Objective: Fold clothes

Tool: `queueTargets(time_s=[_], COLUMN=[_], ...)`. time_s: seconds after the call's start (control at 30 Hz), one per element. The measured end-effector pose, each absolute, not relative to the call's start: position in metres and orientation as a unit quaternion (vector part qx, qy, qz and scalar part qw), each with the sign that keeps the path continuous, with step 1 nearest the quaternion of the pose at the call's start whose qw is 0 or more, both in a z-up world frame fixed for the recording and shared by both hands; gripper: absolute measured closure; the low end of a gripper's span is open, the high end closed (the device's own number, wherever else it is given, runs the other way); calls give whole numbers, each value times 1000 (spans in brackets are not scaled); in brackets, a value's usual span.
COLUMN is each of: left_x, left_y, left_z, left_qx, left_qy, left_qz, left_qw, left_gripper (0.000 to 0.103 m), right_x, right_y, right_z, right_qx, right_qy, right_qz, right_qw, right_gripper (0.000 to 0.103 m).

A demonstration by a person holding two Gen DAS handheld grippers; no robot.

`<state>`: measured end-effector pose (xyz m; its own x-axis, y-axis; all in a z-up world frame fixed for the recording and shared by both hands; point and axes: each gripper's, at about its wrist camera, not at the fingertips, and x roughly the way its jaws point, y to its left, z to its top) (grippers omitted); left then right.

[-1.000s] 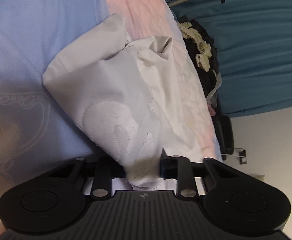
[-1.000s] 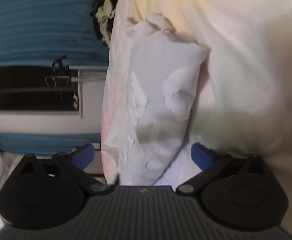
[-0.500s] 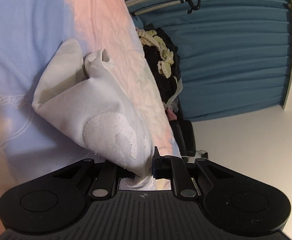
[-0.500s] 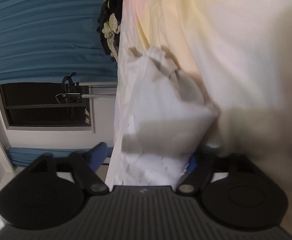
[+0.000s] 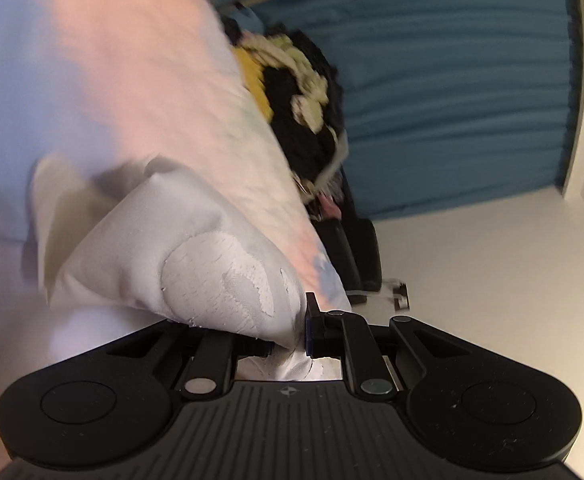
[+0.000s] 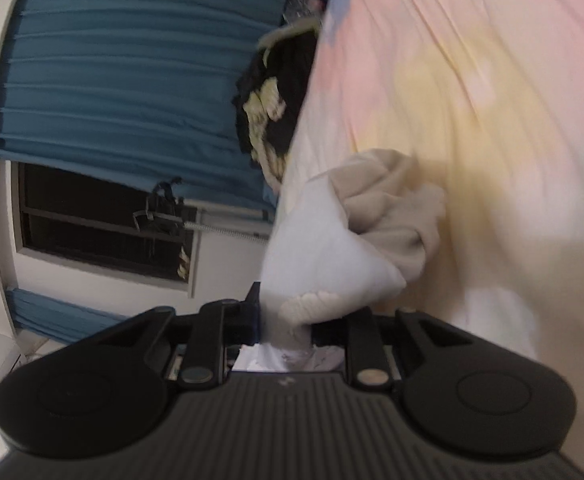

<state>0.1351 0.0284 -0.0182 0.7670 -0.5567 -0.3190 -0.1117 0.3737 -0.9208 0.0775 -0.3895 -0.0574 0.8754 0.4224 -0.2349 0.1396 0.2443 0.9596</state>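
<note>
So there's one white garment [image 5: 144, 264] in play, thin smooth woven cloth with a patch of raised white embroidery in rounded lobes with fuzzy thread ends. It's lying over the bed [image 5: 92, 80], bunched and creased, not folded flat, and both grippers have a piece of it.

Left gripper [image 5: 292, 340]: its two black fingers are pinched on the embroidered end of the garment, cloth squeezed into the narrow gap at about 6 o'clock in the left wrist view, the rest of it ballooning up toward 9 o'clock.

Right gripper [image 6: 284, 332]: its fingers have just been closing and now clamp a wad of the same garment [image 6: 324, 256], at 6 o'clock in the right wrist view. A beige-shaded crumpled lump of it sits toward 1 o'clock from the pinch.

The bed has one sheet, soft pastel blotches of pink, pale blue and yellow, a bit wrinkled.

Other stuff, counted:
- one heap of dark clothes [image 5: 304, 120], black and fluffy with cream knobbly trim and a bit of yellow, at 12 o'clock past the bed's edge
- teal pleated curtain [image 5: 452, 100], at 1 o'clock in the left view; the right view shows two stretches of it
- one dark window [image 6: 92, 224] at 9 o'clock in the right view

Both frames are blurry.
</note>
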Motion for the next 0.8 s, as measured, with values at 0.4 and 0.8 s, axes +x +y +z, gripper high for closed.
queueTargets(time_s=[0.4, 0.8], left_x=[277, 257], left_y=[-185, -236], left_z=[35, -90], left_qx=[-444, -278], left_qy=[335, 402], left_qz=[-298, -332], left_qw=[776, 807], left_gripper=[87, 86], right_x=[101, 58], right_y=[-582, -615], right_z=[5, -167], right_qx=[573, 568], right_qy=[82, 217], right_qz=[2, -123], right_qw=[815, 784], right_gripper=[80, 76])
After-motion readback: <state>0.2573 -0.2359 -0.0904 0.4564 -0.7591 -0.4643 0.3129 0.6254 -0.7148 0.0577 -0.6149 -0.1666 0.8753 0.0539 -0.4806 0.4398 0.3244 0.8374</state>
